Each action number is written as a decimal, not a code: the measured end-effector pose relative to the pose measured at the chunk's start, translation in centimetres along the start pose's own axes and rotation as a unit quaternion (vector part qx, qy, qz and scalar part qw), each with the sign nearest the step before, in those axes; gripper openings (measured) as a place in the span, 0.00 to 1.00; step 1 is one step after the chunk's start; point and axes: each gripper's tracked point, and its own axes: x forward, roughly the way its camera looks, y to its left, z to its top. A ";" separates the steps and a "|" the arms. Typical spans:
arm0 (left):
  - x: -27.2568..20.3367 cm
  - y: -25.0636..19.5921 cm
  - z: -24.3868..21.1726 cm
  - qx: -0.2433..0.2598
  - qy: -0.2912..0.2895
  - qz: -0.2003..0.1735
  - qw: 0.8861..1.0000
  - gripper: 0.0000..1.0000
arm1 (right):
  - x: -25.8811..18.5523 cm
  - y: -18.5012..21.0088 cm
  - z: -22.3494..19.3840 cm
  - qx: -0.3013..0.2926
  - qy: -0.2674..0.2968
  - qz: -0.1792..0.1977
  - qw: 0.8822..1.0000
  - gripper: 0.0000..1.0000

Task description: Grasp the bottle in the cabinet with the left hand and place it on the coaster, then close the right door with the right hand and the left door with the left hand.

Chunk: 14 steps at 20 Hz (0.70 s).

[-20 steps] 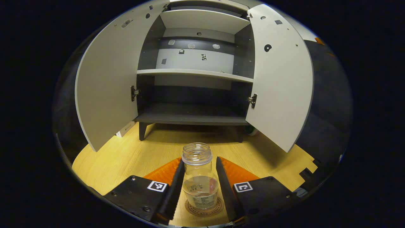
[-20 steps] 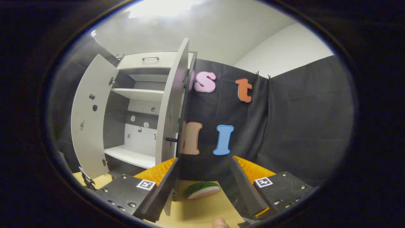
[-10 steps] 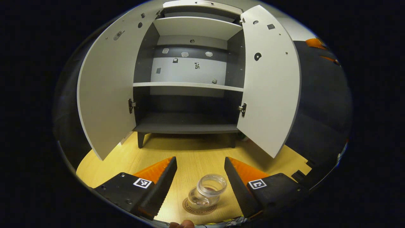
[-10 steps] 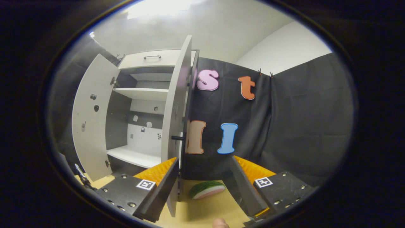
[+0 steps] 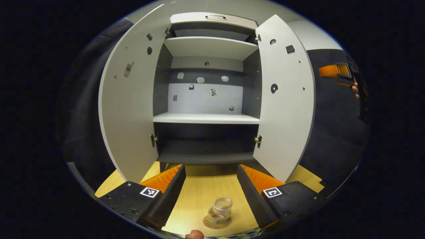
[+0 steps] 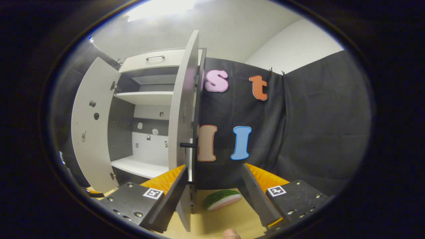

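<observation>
A clear, capless glass bottle [image 5: 220, 210] stands upright on a round brown coaster [image 5: 216, 222] on the wooden tabletop, below and between the fingers of my open left gripper [image 5: 211, 191], which is raised above it and holds nothing. Ahead stands the cabinet [image 5: 207, 96] with its left door [image 5: 127, 113] and right door [image 5: 284, 106] both swung wide. In the right gripper view, my right gripper [image 6: 214, 194] is open and empty, close to the outer edge of the right door [image 6: 182, 109], whose dark knob [image 6: 187, 145] sticks out just above the fingers.
A watermelon-slice toy [image 6: 221, 199] lies on the table beyond the right gripper's fingers. The cabinet shelves [image 5: 206, 118] hold nothing. A person's hand with the other gripper [image 5: 345, 74] shows at the far right in the left gripper view. A fingertip [image 6: 230, 234] shows at the bottom edge.
My left gripper opened off the bottle, leaving it on the coaster, then rose and pulled back. My right gripper edged nearer the right door's edge.
</observation>
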 end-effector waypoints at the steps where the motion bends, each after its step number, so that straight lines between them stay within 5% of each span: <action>1: -0.2 0.7 1.3 -0.004 -0.008 0.008 1.000 0.98 | 0.4 0.1 -0.2 0.001 0.001 -0.002 1.000 0.98; 8: -2.5 7.1 7.4 -0.025 -0.047 0.079 0.995 0.97 | 2.0 1.3 -0.3 0.012 0.004 -0.009 1.000 0.97; 14: -4.8 11.7 9.9 -0.026 -0.054 0.126 0.990 0.97 | 2.1 4.2 -0.3 0.018 0.003 0.027 0.999 0.92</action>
